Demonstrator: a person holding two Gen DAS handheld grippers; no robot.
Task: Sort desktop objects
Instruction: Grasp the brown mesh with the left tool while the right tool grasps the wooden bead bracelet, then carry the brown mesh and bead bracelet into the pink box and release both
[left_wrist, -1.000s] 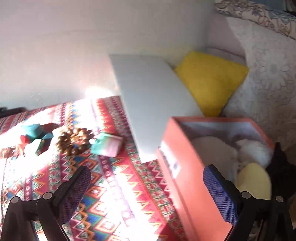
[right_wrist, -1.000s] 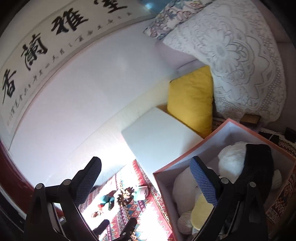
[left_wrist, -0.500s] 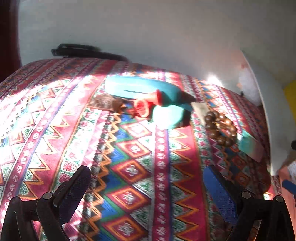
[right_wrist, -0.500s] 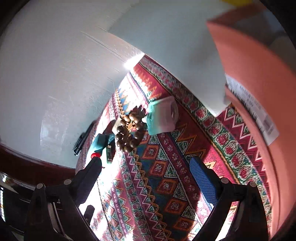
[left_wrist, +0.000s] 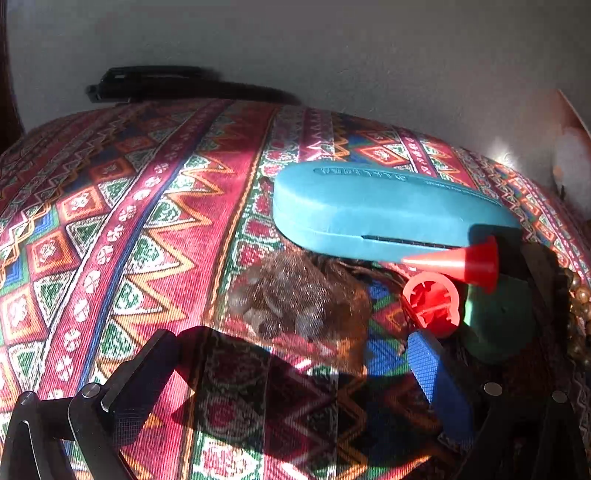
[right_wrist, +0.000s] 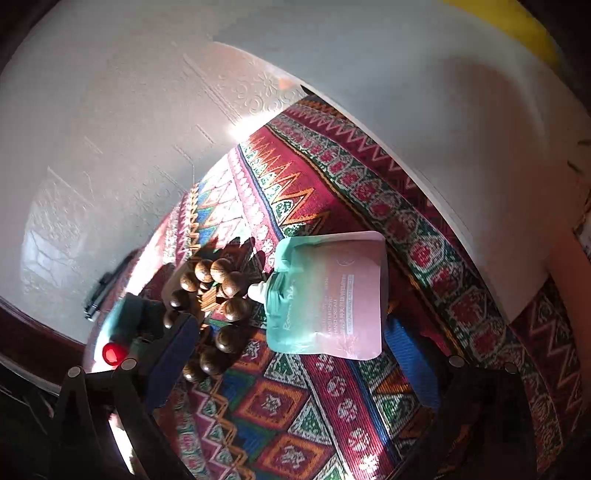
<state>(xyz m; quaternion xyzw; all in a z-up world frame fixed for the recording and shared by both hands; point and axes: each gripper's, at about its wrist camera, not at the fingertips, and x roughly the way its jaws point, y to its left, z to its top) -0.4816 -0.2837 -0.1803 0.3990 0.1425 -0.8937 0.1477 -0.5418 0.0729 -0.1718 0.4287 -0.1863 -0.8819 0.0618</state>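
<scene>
Pink-and-mint hand-cream pouch (right_wrist: 328, 295) lies flat on the patterned woven surface (right_wrist: 295, 424), framed by the right gripper (right_wrist: 288, 354), jaws apart; wooden beads (right_wrist: 210, 295) touch its spout. Left gripper (left_wrist: 288, 376), also wide apart, faces a brown sheer pouch (left_wrist: 299, 295) beside the teal case (left_wrist: 369, 214); both reaches likely need lowering before closing

Bare patterned cloth (left_wrist: 122, 236) left of teal case (left_wrist: 369, 210): open lane. Brown mesh pouch (left_wrist: 295, 295), red cone cap (left_wrist: 458, 262) crowd the case's near side. White board (right_wrist: 424, 122) walls in hand-cream pouch (right_wrist: 332, 295); beads (right_wrist: 218, 295) touching its spout.
</scene>
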